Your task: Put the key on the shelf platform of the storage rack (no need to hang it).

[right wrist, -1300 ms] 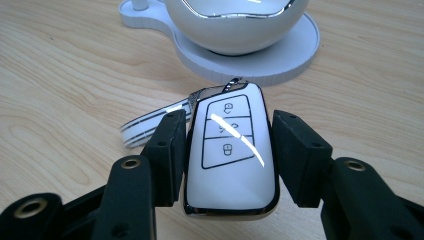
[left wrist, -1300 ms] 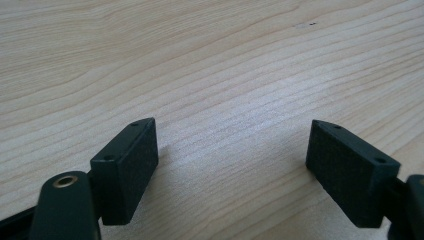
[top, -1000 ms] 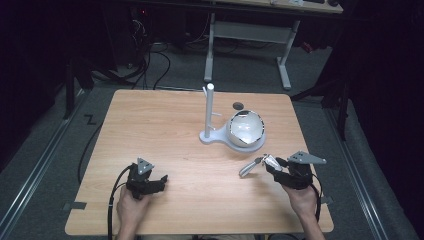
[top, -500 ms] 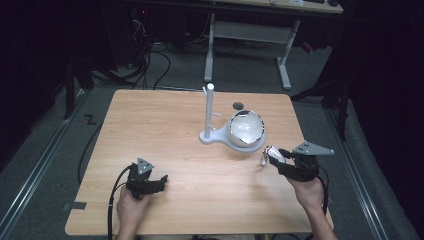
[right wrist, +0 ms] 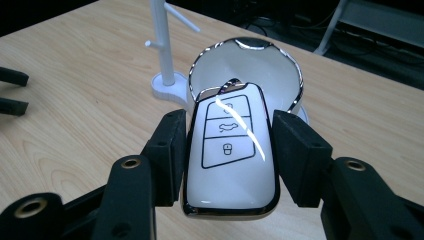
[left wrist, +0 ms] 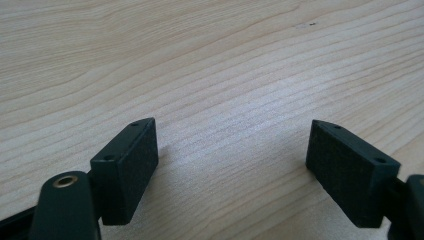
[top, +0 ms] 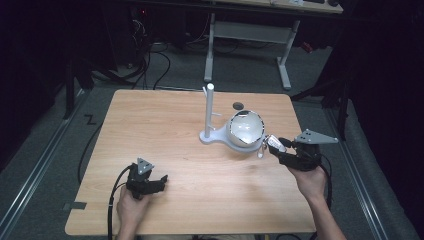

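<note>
The white car key fob [right wrist: 231, 150] with chrome trim sits clamped between the jaws of my right gripper [right wrist: 231, 155], button side facing up, lifted clear of the wooden surface [top: 165, 125]. It hangs just in front of the round white chrome-rimmed bowl [right wrist: 247, 65], near its edge. Beside the bowl stands a white stand [top: 209, 112] with a thin post and side pegs. My left gripper [left wrist: 232, 155] rests low over the near left part of the surface, well apart from all that, its jaws spread wide around bare wood.
</note>
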A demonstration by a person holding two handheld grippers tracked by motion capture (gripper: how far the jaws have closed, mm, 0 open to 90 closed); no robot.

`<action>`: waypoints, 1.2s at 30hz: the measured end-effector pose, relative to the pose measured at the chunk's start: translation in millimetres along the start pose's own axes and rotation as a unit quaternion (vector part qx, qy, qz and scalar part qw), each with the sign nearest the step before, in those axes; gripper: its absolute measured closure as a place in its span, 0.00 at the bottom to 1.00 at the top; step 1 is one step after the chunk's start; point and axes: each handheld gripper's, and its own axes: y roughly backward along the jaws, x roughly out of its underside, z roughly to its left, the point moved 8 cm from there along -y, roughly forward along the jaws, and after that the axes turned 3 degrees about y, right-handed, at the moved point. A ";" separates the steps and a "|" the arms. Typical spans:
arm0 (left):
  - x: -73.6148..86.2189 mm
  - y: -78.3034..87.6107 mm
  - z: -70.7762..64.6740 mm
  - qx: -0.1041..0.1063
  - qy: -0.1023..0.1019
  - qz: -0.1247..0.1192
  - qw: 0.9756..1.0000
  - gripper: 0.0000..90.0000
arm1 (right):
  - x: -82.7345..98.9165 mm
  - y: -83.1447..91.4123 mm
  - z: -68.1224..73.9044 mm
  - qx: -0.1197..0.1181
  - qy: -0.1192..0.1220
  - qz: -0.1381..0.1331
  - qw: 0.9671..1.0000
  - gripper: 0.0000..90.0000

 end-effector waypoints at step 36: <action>0.0 0.0 0.0 -0.001 -0.001 0.000 1.000 0.24 | -49.3 -31.3 -27.2 -0.007 -0.026 -0.007 1.000 0.56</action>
